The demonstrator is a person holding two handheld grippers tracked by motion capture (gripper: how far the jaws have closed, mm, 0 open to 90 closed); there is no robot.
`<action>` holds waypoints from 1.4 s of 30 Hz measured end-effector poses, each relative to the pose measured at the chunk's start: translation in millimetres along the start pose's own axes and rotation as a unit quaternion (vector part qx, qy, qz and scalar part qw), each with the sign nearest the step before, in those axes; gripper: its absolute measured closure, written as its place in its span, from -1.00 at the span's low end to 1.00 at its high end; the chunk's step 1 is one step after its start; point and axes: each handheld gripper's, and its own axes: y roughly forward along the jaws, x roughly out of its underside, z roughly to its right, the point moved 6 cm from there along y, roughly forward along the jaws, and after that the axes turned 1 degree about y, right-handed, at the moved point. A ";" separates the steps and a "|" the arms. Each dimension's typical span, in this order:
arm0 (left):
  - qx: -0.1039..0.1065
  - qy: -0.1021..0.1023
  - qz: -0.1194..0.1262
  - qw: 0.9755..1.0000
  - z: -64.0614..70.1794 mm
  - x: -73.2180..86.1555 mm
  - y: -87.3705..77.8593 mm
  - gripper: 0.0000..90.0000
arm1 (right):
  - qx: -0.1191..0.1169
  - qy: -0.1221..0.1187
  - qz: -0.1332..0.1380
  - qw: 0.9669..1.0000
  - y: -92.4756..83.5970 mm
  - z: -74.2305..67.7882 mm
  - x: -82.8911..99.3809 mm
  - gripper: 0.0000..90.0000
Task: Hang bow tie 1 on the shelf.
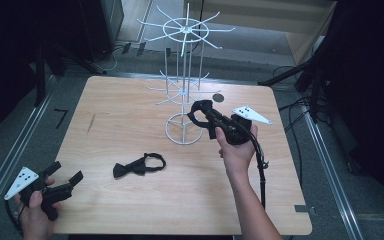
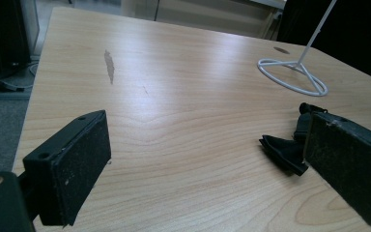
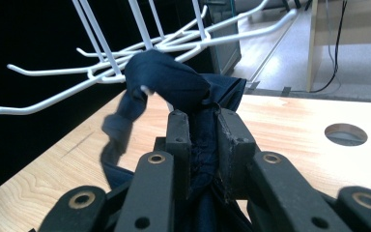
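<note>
- A pale wooden counter [image 1: 130, 115] is seen in a dim room, with dark equipment and cables around its edges and a round hole [image 1: 218, 97] near its far side.
- A dark blue bow tie [image 3: 171, 84] is clamped between the closed jaws of the right tool [image 1: 202, 112], its band hanging in a loop beside the jaws.
- The held tie is raised against the lower hooks of a white wire rack [image 1: 184, 75], which stands on a ring base at the far middle of the counter; whether the band is caught on a hook cannot be told.
- The right hand [image 1: 237, 150] is stretched forward over the counter, the tool angled toward the rack.
- A second, black bow tie [image 1: 140, 165] is laid flat on the counter, well apart from the rack.
- The left tool [image 1: 65, 177] is held low at the near left corner with jaws spread wide and nothing between them, pointed toward the black tie, which lies just beyond one jaw.
</note>
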 end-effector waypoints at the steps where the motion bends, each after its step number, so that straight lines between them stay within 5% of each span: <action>1: -0.001 0.000 0.000 1.000 0.0 0.0 0.0 -0.92 | 0.003 -0.002 -0.004 1.000 3.0 1.1 1.9 0.73; 12: -0.001 0.001 0.000 1.000 0.2 0.0 0.0 -0.92 | 0.006 -0.013 -0.021 1.000 11.6 3.6 13.5 0.71; 18: -0.001 0.001 -0.001 1.000 0.2 0.1 0.0 -0.92 | 0.014 -0.016 -0.003 1.000 7.0 5.0 14.8 0.38; 22: -0.001 0.001 0.000 1.000 0.2 0.0 0.0 -0.92 | 0.022 -0.030 0.009 0.999 1.4 3.5 12.5 0.35; 24: -0.001 0.001 0.000 1.000 0.1 0.0 -0.1 -0.92 | 0.020 -0.036 0.020 0.999 -3.4 1.0 9.9 0.39; 30: -0.002 0.002 0.000 1.000 0.3 0.0 0.0 -0.92 | 0.015 -0.060 0.036 0.997 -13.0 -7.8 -2.3 0.91; 42: -0.001 0.000 0.000 1.000 0.1 0.0 0.0 -0.92 | 0.030 -0.064 0.035 0.997 -8.6 -9.6 10.4 0.79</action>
